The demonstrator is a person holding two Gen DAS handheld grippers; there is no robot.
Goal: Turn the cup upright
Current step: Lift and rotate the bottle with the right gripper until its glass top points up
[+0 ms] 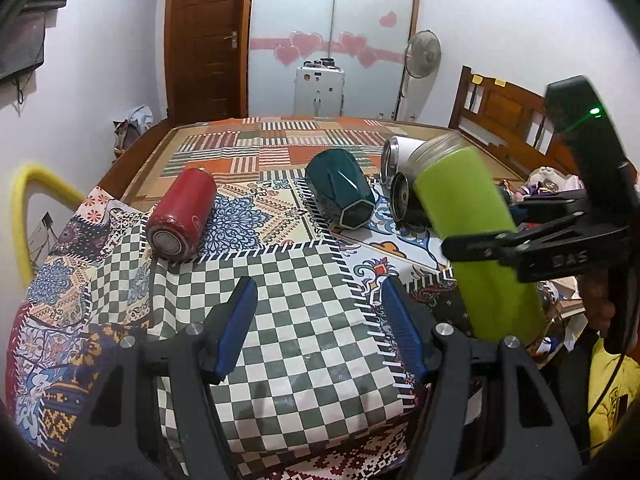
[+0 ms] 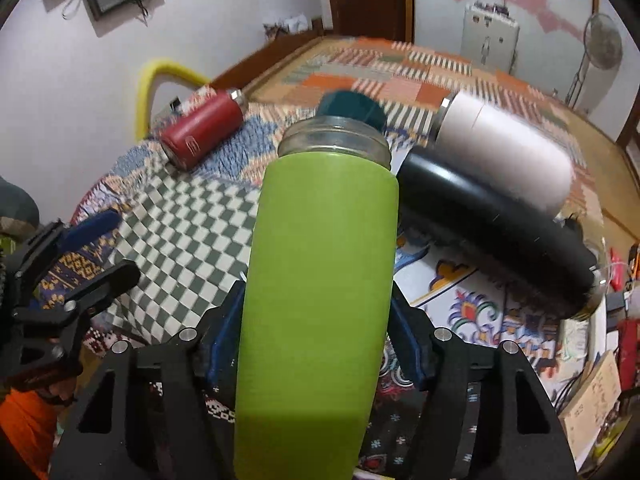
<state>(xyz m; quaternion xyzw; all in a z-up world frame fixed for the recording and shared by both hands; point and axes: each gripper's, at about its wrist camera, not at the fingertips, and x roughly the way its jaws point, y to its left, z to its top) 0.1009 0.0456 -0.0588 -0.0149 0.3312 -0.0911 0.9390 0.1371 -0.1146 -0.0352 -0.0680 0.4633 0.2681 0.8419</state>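
Patchwork cloth (image 1: pixel 296 300) covers the table beneath both tongs, its checkered panel directly under the left gripper (image 1: pixel 316 320). Left gripper hangs over that panel with its blue-padded jaws spread wide and nothing between them.

Green cup (image 2: pixel 320 280), the largest vessel in view, sits clamped between the pads of the right gripper (image 2: pixel 316 316), held around its lower body. Its glass-rimmed mouth points up and away from the tongs, the body leaning a little, lifted clear of the cloth in the left wrist view (image 1: pixel 476 232). There the right gripper (image 1: pixel 520 248) reaches in from the right side, well apart from the left one.

Black cup (image 2: pixel 492 232) lies on its side just right of the green cup, past the right fingers. White cup (image 2: pixel 508 148) lies on its side touching the black one, farther out. Both mouths face toward the left gripper (image 1: pixel 394 178).

Teal faceted cup (image 1: pixel 340 192) lies tipped ahead of the left gripper, base toward it. In the right wrist view it is mostly hidden behind the green cup's rim.

Red cup (image 1: pixel 182 216) lies on its side ahead-left of the left gripper, well apart from the others, base toward the tongs.
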